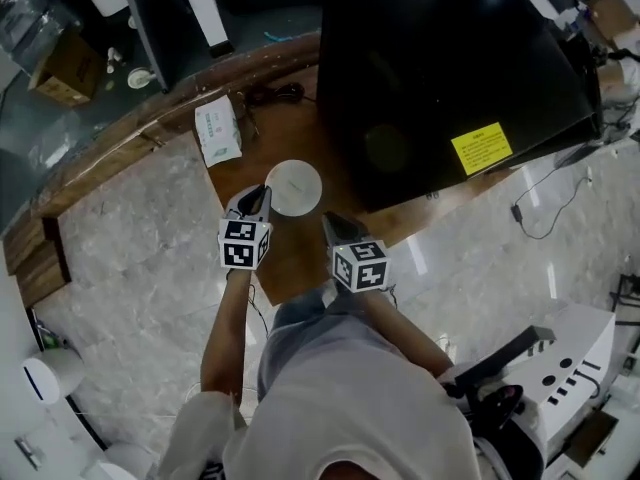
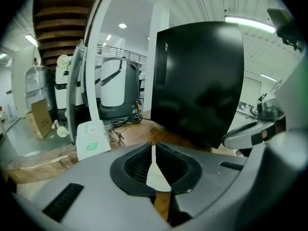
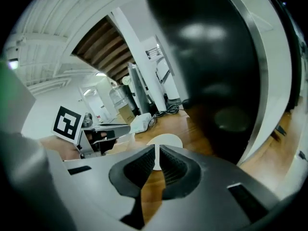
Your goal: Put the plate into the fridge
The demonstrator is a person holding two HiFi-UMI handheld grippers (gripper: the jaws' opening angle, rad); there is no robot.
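Both closed: L tool (image 1: 261, 194) & R tool (image 1: 329, 220) just beside plate (image 1: 295, 186).

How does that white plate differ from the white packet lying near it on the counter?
The plate is round and plain; the packet is rectangular with green print. The plate lies right by the black fridge, the packet farther from it. Both are white and rest on the wooden counter.

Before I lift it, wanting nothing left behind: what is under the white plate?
The plate sits flat on the wooden counter; brown wood shows beside it. Whatever lies directly beneath is covered.
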